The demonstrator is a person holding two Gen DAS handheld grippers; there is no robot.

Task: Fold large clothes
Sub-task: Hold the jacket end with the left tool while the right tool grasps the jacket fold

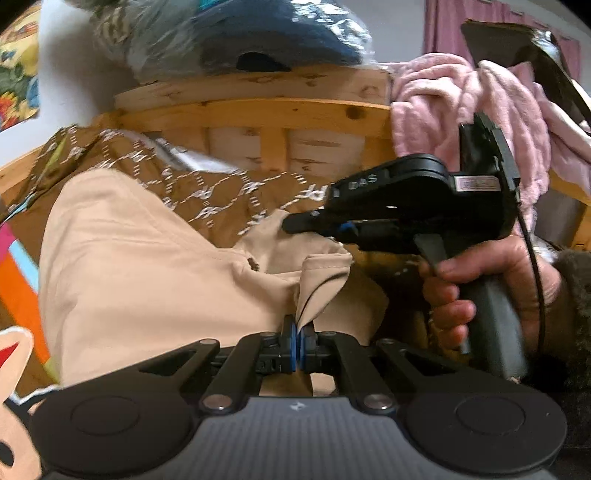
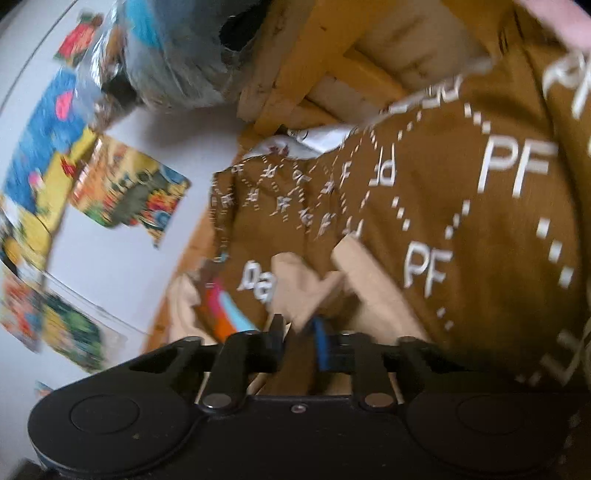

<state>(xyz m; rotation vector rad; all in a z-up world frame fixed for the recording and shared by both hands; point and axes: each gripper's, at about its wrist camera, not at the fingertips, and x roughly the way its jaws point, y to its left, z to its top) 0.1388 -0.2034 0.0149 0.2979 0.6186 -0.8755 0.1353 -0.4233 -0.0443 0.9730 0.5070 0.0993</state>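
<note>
A beige garment (image 1: 140, 266) lies over a brown blanket with white "PF" print (image 1: 207, 192). My left gripper (image 1: 299, 332) is shut on a fold of the beige garment at its right end. My right gripper (image 1: 295, 225) shows in the left wrist view, held in a hand, its fingers pinched on the same beige edge just above the left one. In the right wrist view the right gripper (image 2: 299, 328) is shut on beige cloth (image 2: 306, 291), with the brown blanket (image 2: 480, 221) behind.
A wooden bed frame (image 1: 258, 110) stands behind. A pink fluffy blanket (image 1: 461, 107) hangs at the right. Plastic-wrapped bundles (image 1: 229, 33) sit on top of the frame. Colourful posters (image 2: 125, 188) hang on the white wall at the left.
</note>
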